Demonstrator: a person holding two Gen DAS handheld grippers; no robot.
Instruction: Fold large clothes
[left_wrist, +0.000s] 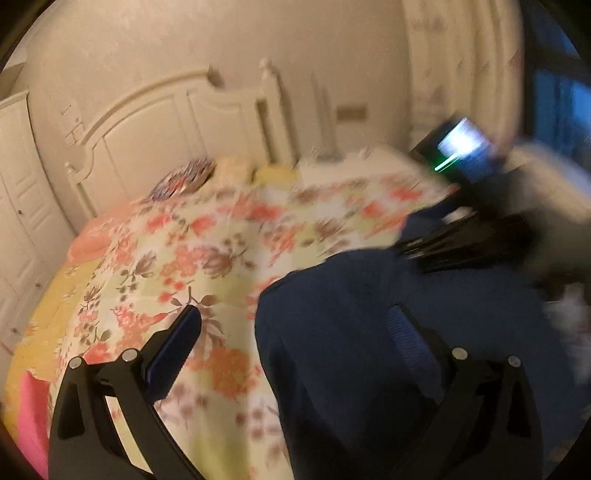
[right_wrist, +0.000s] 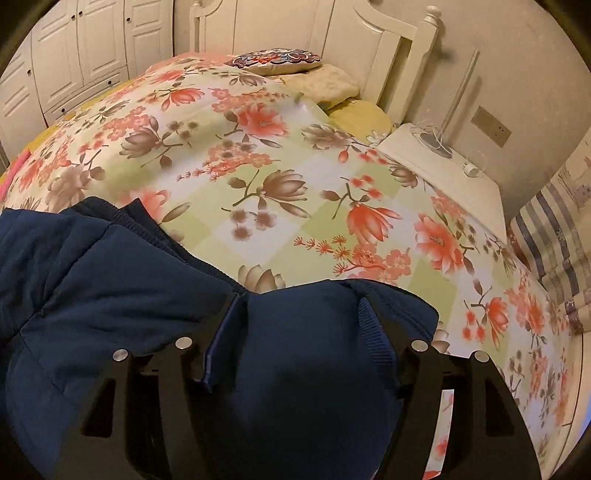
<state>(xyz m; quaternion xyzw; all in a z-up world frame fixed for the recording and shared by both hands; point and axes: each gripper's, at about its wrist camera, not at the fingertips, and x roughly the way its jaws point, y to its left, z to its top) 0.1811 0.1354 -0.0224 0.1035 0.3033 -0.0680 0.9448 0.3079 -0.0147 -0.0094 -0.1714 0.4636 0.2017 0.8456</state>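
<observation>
On the bed's floral bedspread (left_wrist: 192, 236), the left gripper (left_wrist: 291, 325) is seen with jaws spread wide, empty, beside the navy padded jacket (left_wrist: 351, 332). A bunched fold of that jacket (right_wrist: 110, 266) is bracketed by the right gripper (right_wrist: 299, 310); whether it is clamped cannot be told.

Black claw (right_wrist: 299, 314) arms, silver screws, blue pads (left_wrist: 173, 354); prob. ribbed.
</observation>
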